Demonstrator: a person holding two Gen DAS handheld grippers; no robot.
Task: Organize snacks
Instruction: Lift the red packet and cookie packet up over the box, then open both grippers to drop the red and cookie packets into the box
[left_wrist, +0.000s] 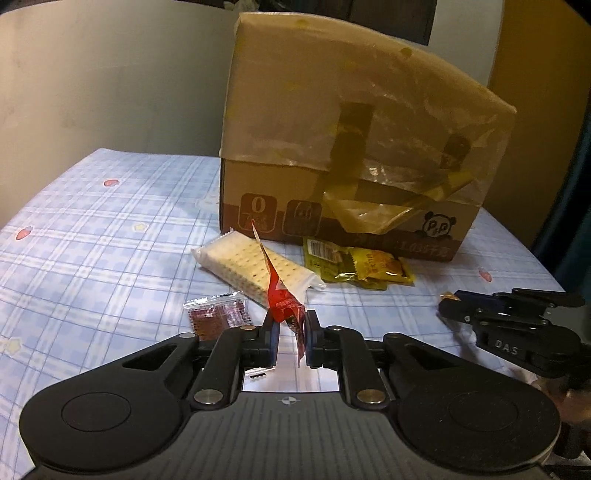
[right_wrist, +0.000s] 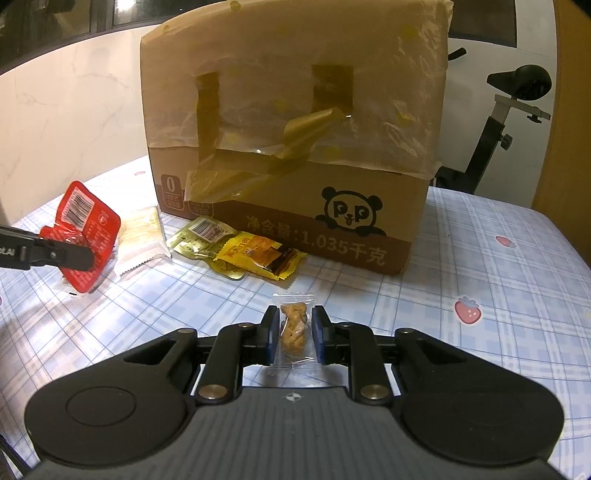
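Note:
My left gripper is shut on a crumpled red snack packet, which stands up out of the pads; from the right wrist view the same red packet shows its barcode, with the left gripper clamped across it. My right gripper is shut on a small clear packet of tan nutty pieces, just above the cloth. In the left wrist view the right gripper sits low at the right. A tall cardboard box with peeling tape stands behind both.
On the blue plaid tablecloth lie a long cracker pack, green and yellow packets against the box front, and a small dark-red packet near the left pad. An exercise bike stands beyond the table's right.

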